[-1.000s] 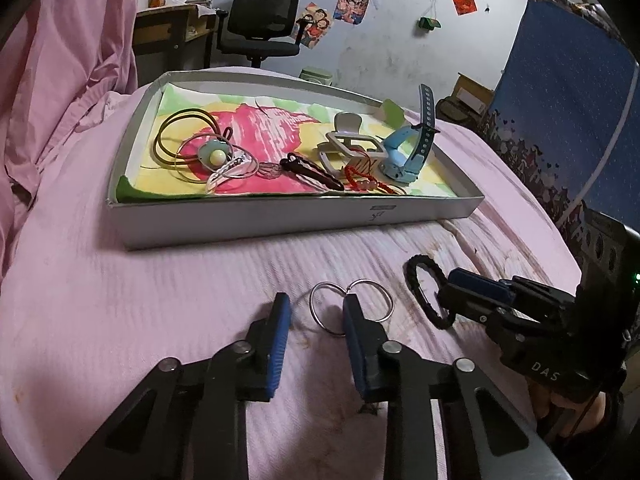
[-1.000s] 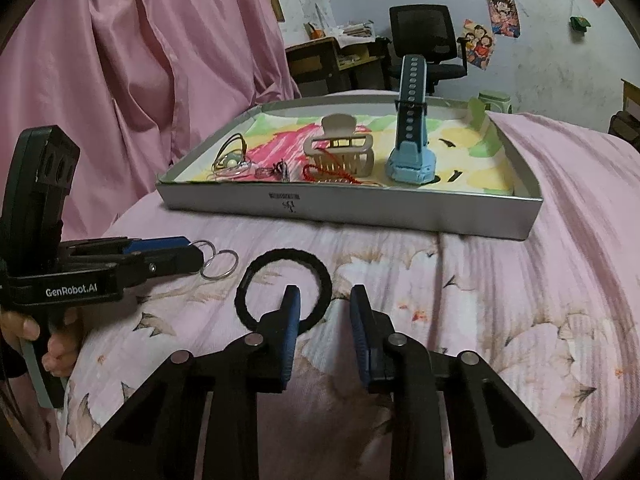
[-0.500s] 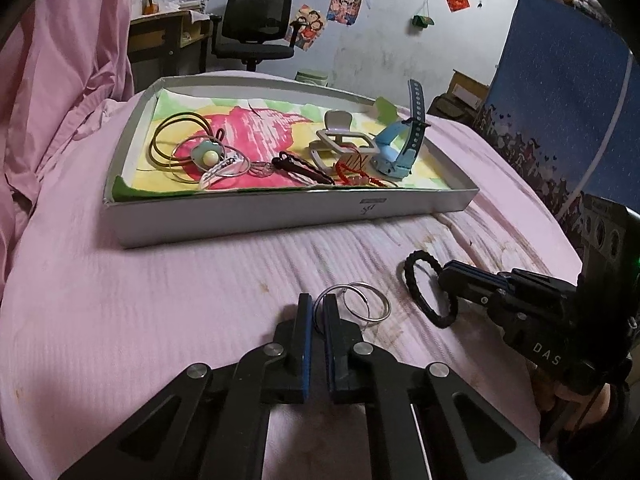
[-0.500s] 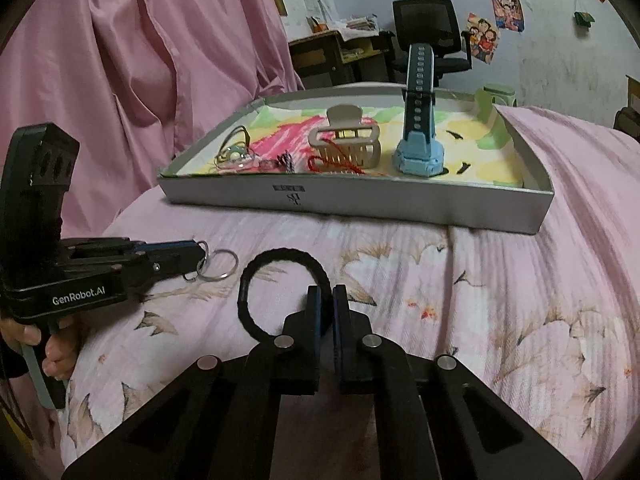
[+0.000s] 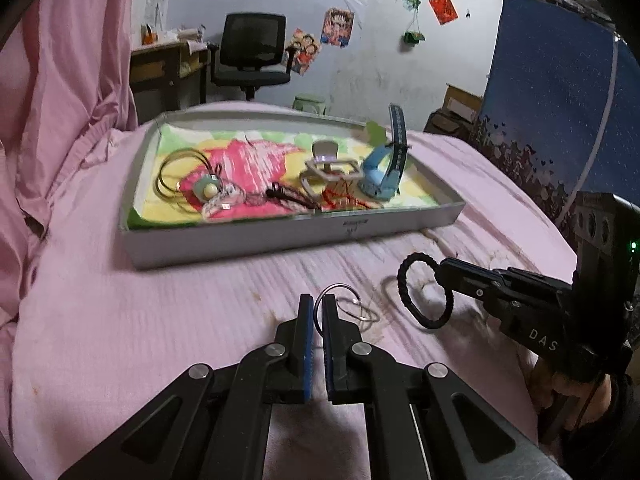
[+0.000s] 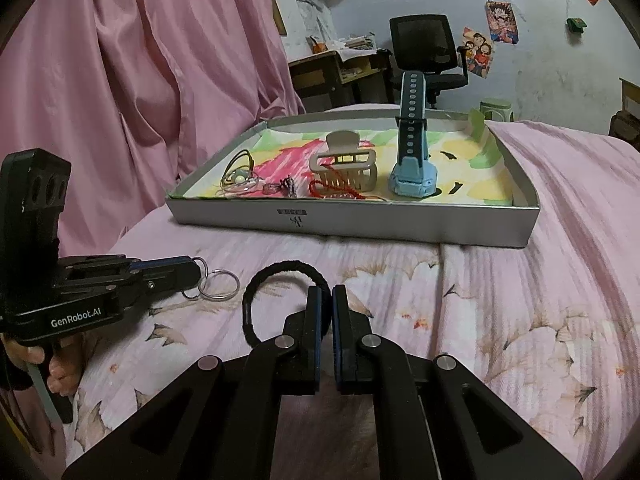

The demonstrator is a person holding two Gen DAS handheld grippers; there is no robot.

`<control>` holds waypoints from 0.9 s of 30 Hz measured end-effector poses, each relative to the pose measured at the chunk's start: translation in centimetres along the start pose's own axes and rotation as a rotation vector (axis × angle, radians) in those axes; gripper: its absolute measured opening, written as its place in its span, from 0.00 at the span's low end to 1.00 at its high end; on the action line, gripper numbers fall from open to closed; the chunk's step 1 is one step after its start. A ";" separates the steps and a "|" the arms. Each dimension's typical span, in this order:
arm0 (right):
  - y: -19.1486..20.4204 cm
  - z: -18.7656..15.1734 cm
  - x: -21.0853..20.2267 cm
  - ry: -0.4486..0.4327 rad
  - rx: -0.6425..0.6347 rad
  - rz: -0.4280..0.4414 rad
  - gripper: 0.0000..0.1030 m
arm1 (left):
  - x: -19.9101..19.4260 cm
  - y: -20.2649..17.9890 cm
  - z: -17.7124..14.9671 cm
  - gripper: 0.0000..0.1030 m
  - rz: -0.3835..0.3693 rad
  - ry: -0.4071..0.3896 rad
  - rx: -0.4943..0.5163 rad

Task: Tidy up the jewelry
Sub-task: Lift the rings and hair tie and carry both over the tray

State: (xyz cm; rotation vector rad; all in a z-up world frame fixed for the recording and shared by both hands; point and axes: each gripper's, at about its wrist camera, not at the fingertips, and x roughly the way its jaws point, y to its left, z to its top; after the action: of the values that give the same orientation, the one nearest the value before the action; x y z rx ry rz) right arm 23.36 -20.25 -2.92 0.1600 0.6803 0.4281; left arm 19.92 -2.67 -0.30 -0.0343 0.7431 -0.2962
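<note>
My left gripper [image 5: 317, 304] is shut on a pair of linked silver rings [image 5: 352, 309] and holds them just above the pink bedspread; they also show in the right wrist view [image 6: 216, 280]. My right gripper [image 6: 331, 295] is shut on a black hair tie [image 6: 260, 284], also lifted off the bed, seen in the left wrist view [image 5: 420, 292]. Ahead lies a shallow grey box tray [image 5: 256, 240] holding a blue watch [image 5: 386, 168], a beige hair claw [image 5: 330, 166], a red cord [image 6: 332, 192], gold bangles [image 5: 180, 176] and small pieces.
Pink curtain [image 6: 120, 80] hangs on the left. A blue patterned panel [image 5: 560, 100] stands at right. A desk and a black office chair [image 5: 252, 52] are beyond the bed. The tray's near wall [image 6: 360, 226] rises between the grippers and its contents.
Both grippers closed, the left on the silver rings and the right on the black hair tie, then lifted them slightly off the bedspread.
</note>
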 end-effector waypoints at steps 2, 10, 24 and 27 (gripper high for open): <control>-0.1 0.1 -0.4 -0.027 0.009 0.002 0.04 | -0.5 -0.2 0.2 0.03 0.012 -0.027 0.006; 0.0 0.7 -2.5 -0.148 0.017 -0.004 0.04 | -2.5 -2.1 0.8 0.03 0.063 -0.147 0.067; 0.1 1.4 -5.3 -0.289 0.027 -0.032 0.04 | -4.9 -2.9 1.4 0.03 0.056 -0.244 0.096; 0.3 1.5 -5.7 -0.309 0.025 -0.038 0.04 | -5.4 -2.9 1.5 0.03 0.060 -0.266 0.090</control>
State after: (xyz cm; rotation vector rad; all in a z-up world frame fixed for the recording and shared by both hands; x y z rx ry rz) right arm 20.25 -22.50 1.63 0.2313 0.3848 0.3490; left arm 16.48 -4.02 4.77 0.0335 0.4652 -0.2620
